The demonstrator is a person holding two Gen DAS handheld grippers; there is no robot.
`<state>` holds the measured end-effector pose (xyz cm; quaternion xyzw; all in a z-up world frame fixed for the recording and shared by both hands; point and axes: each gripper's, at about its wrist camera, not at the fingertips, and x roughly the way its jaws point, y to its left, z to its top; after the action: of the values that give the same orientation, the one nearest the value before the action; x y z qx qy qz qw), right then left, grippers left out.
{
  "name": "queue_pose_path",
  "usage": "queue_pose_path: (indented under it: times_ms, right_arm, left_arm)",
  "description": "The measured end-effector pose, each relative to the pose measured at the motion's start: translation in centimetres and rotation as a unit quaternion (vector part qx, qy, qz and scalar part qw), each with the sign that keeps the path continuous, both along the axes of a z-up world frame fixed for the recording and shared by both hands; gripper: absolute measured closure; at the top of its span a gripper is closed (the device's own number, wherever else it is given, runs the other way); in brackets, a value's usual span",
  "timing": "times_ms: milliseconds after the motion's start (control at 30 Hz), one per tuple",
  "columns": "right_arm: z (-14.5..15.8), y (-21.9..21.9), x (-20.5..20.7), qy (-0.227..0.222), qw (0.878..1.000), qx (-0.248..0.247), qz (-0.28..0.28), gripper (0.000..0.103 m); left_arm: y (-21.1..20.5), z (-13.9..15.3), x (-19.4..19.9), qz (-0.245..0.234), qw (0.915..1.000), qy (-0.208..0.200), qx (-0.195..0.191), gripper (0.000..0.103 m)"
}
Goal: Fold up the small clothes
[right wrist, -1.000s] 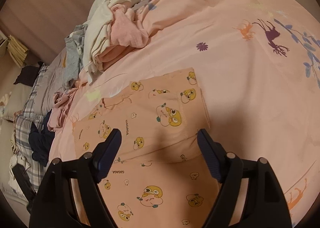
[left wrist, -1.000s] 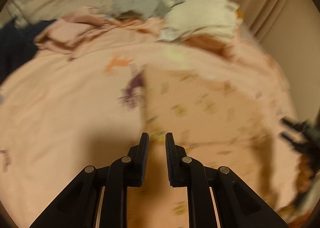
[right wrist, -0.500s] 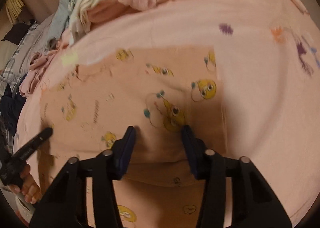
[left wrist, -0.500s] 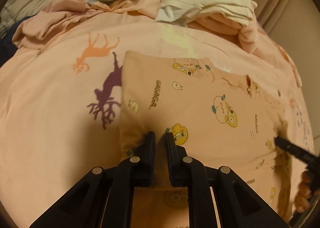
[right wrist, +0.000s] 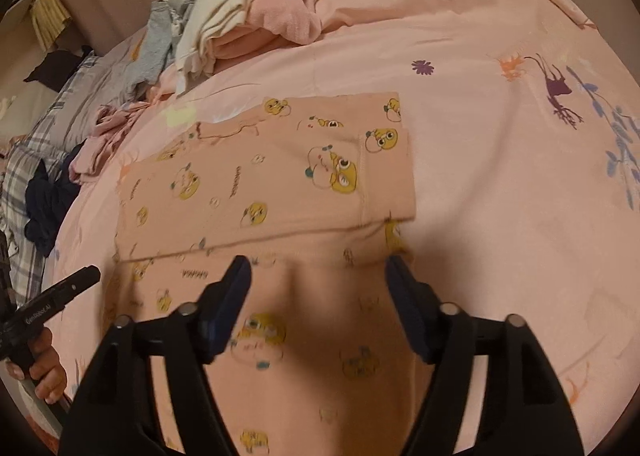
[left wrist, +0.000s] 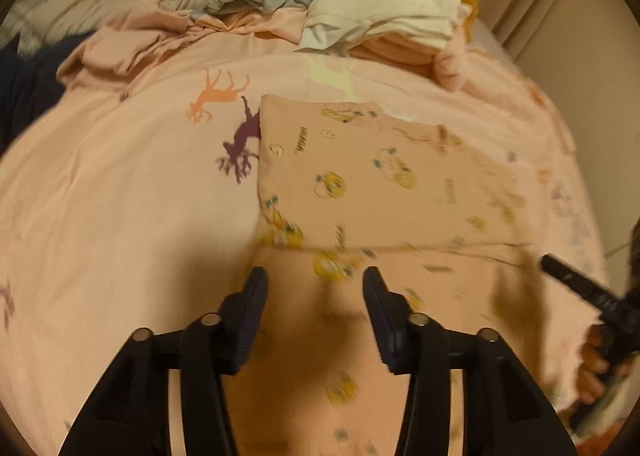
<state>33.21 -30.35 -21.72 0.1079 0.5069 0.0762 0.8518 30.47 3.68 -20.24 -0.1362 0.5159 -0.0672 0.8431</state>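
Both jaws spread and empty, my left gripper (left wrist: 315,288) and right gripper (right wrist: 318,276) hover over the half-folded garment (right wrist: 272,179) just ahead on the bed (right wrist: 500,183), where a careless regrasp could drag the fold open.

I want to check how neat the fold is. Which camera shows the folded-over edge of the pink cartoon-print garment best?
The right wrist view: the pink cartoon-print garment is sharp there, with its folded edge clear from side to side. The left wrist view shows the same edge, but motion-blurred.
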Motion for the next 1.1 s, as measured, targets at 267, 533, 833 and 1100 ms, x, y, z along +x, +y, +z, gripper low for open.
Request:
queue_pose_path:
  times_ms: [267, 533, 833, 1100]
  right_arm:
    - [2.1, -1.3, -7.2, -0.006, 1.0, 0.004, -0.003, 0.015]
    - [1.2, -2.9, -14.4, 0.008, 1.0, -0.006, -0.018, 0.013]
    - [-2.5, -6.4, -19.6, 0.071, 0.99, 0.099, -0.063, 0.013]
    - [-4.9, -5.1, -21.8, 0.105, 0.982, 0.143, -0.06, 0.015]
  left_arm:
    - [3.4, 1.9, -6.7, 0.022, 0.9866, 0.016, -0.161, 0.033]
    - [6.0, 0.6, -13.0, 0.078, 0.9921, 0.008, -0.097, 0.032]
    - [8.1, -5.8, -19.8, 0.067, 0.9801, 0.099, -0.158, 0.032]
    - [7.2, -6.6, -20.6, 0.049, 0.9654, 0.092, -0.239, 0.032]
